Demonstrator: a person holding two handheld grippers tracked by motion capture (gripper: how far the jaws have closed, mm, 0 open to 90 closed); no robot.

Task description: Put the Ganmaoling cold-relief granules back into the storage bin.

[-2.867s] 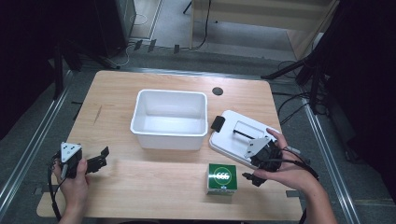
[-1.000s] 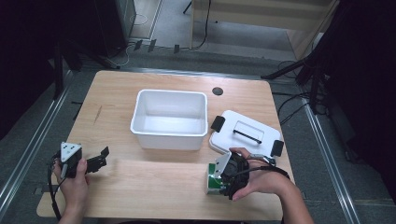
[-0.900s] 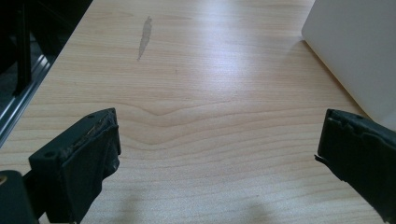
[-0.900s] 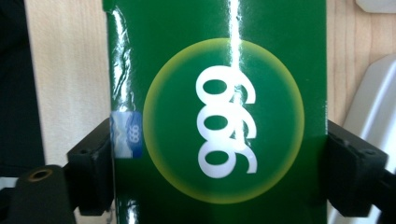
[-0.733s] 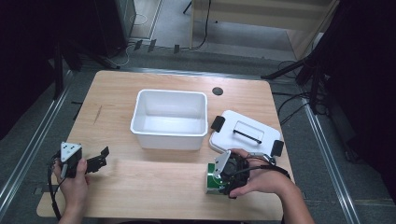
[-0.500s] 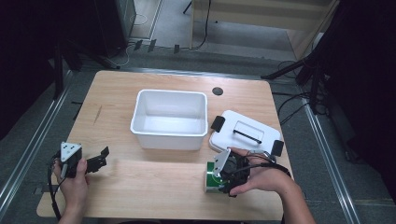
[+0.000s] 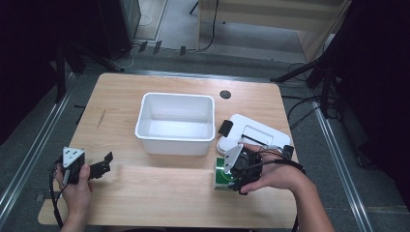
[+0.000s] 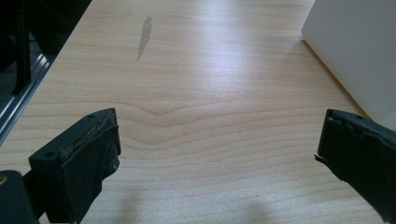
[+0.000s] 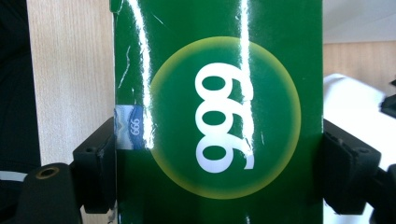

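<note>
Box (image 9: 219, 116) glossy green (white "999"), tongs (image 9: 219, 172) clamping sides.

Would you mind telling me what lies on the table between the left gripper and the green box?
Nothing: the high view shows only bare wooden table between the left gripper and the green box.

Green "999" box (image 9: 219, 116), table's right-front

The right hand-held gripper (image 7: 231, 170), earlier over the white lid (image 7: 251, 135) at the right of the frame, now clamps the green box (image 7: 222, 177) at lower centre-right, lifting slightly.
</note>
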